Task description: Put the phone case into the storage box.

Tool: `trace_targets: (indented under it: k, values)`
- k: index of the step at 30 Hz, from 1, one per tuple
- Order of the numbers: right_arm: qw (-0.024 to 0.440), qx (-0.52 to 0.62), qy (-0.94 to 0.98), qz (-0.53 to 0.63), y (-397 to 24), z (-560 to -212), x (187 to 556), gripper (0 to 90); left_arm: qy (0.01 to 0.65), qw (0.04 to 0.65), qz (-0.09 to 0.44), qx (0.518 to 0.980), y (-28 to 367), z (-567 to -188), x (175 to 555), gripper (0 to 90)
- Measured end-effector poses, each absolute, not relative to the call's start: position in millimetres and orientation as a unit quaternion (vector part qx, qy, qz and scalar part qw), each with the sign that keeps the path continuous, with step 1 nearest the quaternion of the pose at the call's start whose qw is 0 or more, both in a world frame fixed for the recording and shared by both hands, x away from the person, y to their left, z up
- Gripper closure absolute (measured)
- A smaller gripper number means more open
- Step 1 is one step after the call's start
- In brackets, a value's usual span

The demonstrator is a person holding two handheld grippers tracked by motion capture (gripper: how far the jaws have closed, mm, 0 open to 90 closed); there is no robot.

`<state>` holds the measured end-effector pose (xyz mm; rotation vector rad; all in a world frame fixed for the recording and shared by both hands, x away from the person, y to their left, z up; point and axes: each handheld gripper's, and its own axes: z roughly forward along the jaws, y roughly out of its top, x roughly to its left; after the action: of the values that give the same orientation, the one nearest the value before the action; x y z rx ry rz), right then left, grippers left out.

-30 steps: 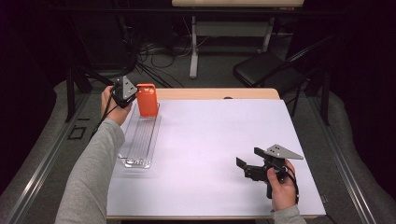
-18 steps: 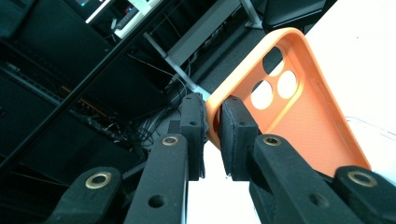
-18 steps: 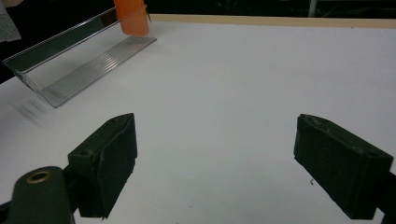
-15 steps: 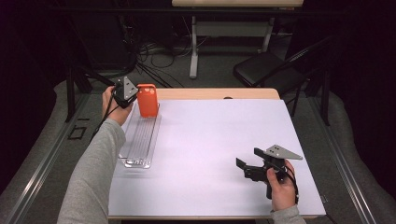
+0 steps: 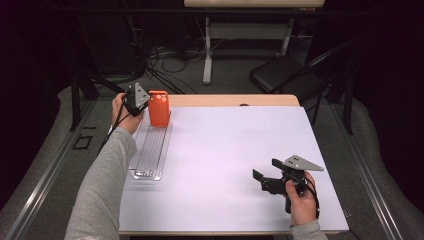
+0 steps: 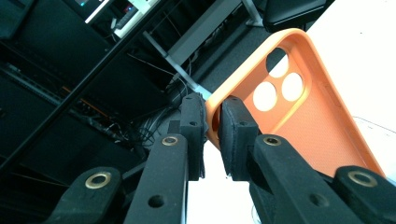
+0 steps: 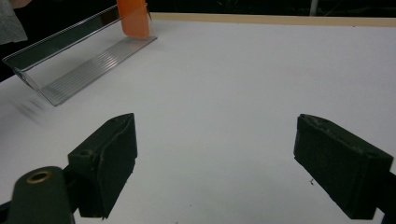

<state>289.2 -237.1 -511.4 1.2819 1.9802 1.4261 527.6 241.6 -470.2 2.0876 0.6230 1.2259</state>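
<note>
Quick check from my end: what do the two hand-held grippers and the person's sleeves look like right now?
Both grippers are black, each with two blocky jaws. The left gripper has brass-coloured rivets along its jaw arms. The right gripper carries a grey three-cornered plate on top. A black cable trails from the left one beside the wrist. The left arm wears a grey long sleeve; a grey cuff shows at the right wrist.

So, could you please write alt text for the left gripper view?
Black tongs pinch the edge of an orange phone case with three round camera holes. Behind it are a white table and dark shelves with cables.
</note>
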Motion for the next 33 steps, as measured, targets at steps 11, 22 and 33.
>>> trace_targets:
  k: [11,22,33]
  values:
    - [0.192,0.454,0.707,0.507,-236.5,-513.1,289.5,13.2,0.233,0.313,0.468,0.793,242.1,-470.4,527.2,80.2]
    - [0.191,0.456,0.707,0.506,-236.3,-513.8,289.1,13.2,0.218,0.307,0.47,0.798,241.2,-471.7,527.4,80.1]
    - [0.191,0.457,0.706,0.506,-236.0,-515.2,289.6,13.2,0.213,0.308,0.476,0.796,238.8,-470.9,524.2,80.1]
